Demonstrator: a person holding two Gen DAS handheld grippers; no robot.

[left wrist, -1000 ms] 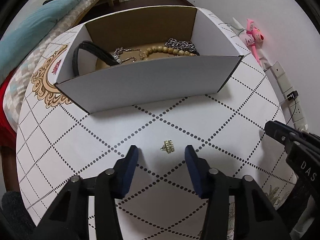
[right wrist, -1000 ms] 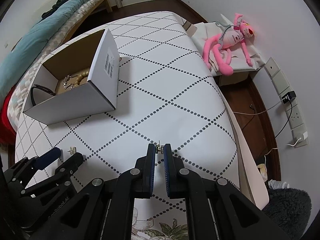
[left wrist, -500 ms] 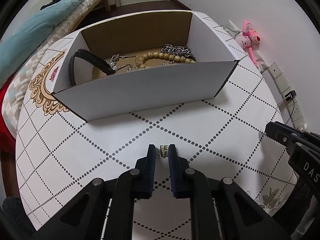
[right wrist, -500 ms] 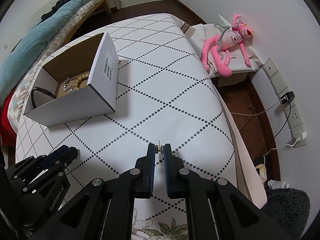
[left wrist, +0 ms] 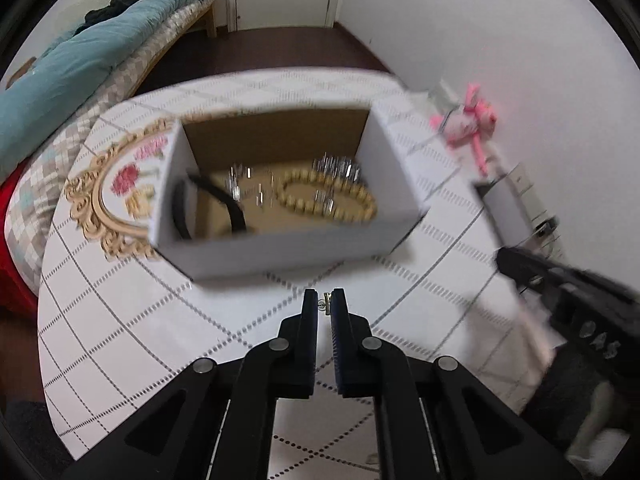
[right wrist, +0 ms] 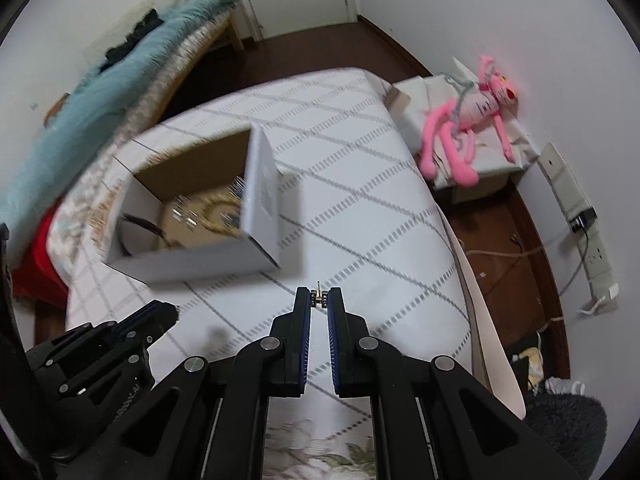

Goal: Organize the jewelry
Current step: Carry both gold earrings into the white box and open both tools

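My left gripper [left wrist: 324, 305] is shut on a small gold earring [left wrist: 326, 303], held above the table in front of the white cardboard box [left wrist: 280, 246]. The box holds a beaded bracelet [left wrist: 328, 197], silver chains [left wrist: 336, 168] and a black band [left wrist: 218, 204]. My right gripper [right wrist: 319, 300] is shut on another small gold earring [right wrist: 319, 298], lifted above the table to the right of the box [right wrist: 208, 256]. The left gripper also shows in the right wrist view [right wrist: 160, 314]. Both views are motion-blurred.
The round table has a white diamond-dotted cloth [right wrist: 360, 208]. A pink plush toy [right wrist: 472, 120] lies on a covered box beside the table. A bed with a teal blanket [left wrist: 80, 60] stands at the left. A power strip [right wrist: 588, 248] is on the wall.
My left gripper closed on the earring on the table and lifted it toward the box. My right gripper rose with its earring.
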